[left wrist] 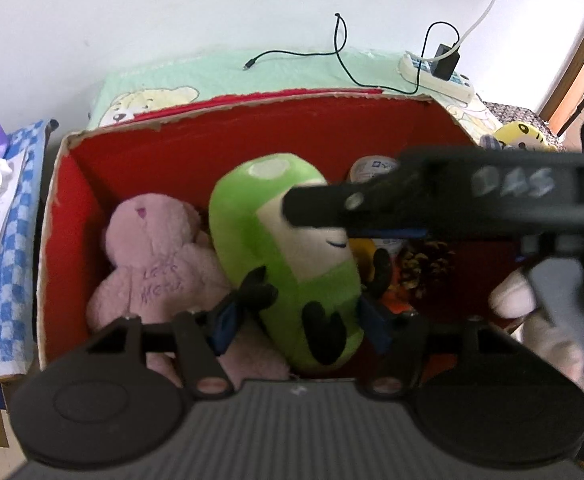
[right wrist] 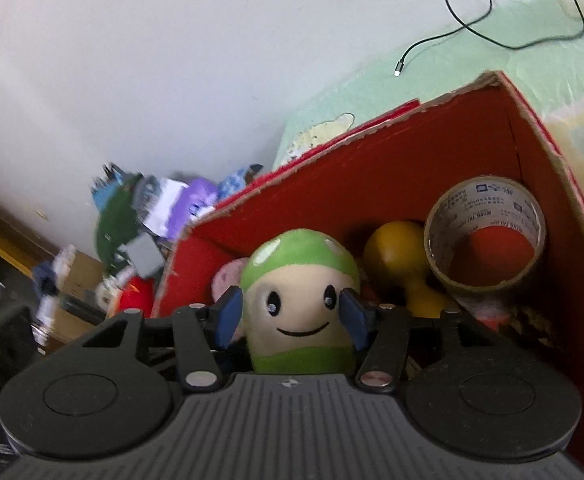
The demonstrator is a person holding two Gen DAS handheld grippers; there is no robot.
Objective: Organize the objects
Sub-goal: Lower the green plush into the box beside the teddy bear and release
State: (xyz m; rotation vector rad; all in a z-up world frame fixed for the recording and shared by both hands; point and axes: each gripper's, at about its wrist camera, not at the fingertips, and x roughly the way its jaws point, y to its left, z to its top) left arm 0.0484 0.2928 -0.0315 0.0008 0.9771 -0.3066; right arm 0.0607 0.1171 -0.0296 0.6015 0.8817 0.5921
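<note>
Green mushroom plush [left wrist: 288, 256] was seen lying inside the red cardboard box [left wrist: 196, 148], its cap toward the far wall and its smiling face upward. It was flanked by the blue pads of the left gripper [left wrist: 297, 320], whose fingers were spread on either side of its lower body; whether the pads actually touched the fabric could not be told with certainty, since that part of the view was blurred. In the right wrist view the right gripper [right wrist: 290, 316] was placed around the toy's face, with the blue fingers [right wrist: 228, 316] resting just beside the cheeks and no squeezing of the fabric visible. A pink teddy bear [left wrist: 152, 264] was pressed against the mushroom's side within the box. Also in the box, a roll of brown packing tape [right wrist: 485, 236] was leaned against the box's right wall, with a yellow rounded toy [right wrist: 395, 256] beside it. The box was set on a pale green bedsheet [left wrist: 212, 68], where a black cable [left wrist: 303, 54] and a white power strip [left wrist: 435, 76] were laid behind it.
</note>
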